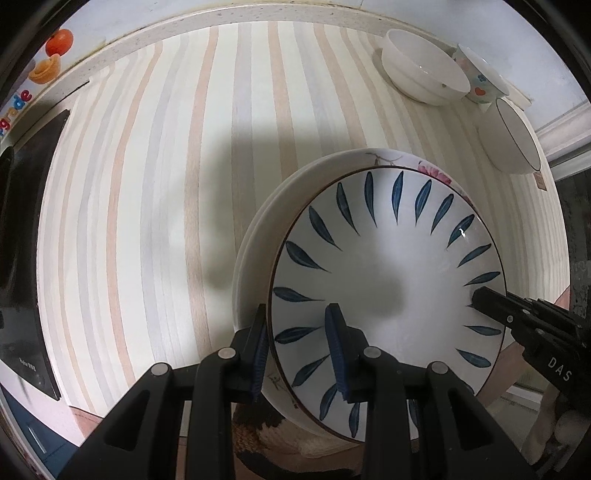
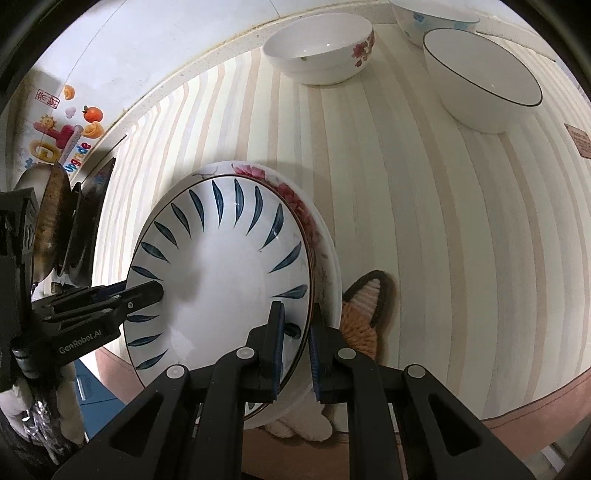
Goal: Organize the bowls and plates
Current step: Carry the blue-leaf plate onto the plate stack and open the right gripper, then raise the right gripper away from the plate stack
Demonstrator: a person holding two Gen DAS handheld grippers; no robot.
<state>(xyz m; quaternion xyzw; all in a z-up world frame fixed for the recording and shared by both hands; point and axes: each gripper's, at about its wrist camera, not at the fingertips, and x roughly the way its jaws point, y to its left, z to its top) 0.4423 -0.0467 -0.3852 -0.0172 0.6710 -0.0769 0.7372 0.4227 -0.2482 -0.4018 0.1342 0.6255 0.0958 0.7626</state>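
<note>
A white plate with blue leaf marks (image 1: 388, 258) (image 2: 221, 280) lies on top of a stack, over a pink-flowered plate (image 1: 432, 171) (image 2: 291, 195) and a plain white plate (image 1: 251, 258) (image 2: 334, 266). My left gripper (image 1: 297, 343) (image 2: 147, 291) points down and is shut on the leaf plate's left rim, one finger inside and one outside. On the opposite rim my right gripper (image 2: 297, 339) (image 1: 487, 299) is shut the same way. At the back right stand a white flowered bowl (image 1: 421, 70) (image 2: 317, 48), a patterned bowl (image 1: 480, 77) (image 2: 432, 18) and a black-rimmed bowl (image 1: 513, 136) (image 2: 480, 81).
The striped tabletop (image 1: 147, 184) runs to a speckled back edge by the wall. A black cooktop (image 1: 33, 240) with a worn pan (image 2: 51, 221) sits at the left. A knitted fox-shaped mat (image 2: 365, 317) pokes out from under the stack near the front edge.
</note>
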